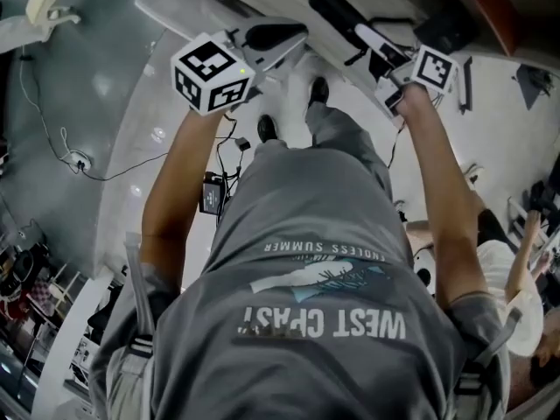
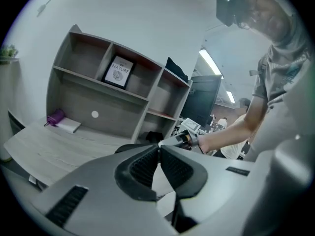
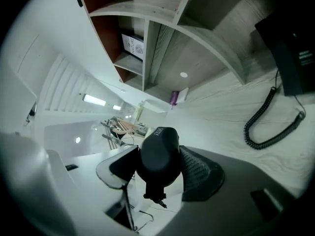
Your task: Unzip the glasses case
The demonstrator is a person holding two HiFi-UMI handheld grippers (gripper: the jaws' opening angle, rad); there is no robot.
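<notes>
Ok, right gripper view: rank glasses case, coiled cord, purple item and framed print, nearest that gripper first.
1. Glasses case, between the jaws.
2. Coiled cord, on the desk at right.
3. Purple item, at the desk's back.
4. Framed print, up on the shelf.

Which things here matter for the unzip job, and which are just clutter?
Job: glasses case, held in right gripper; its zip pull; left gripper, shut, empty.
Lying about: framed picture, purple item, white book, black phone, coiled cord.
</notes>
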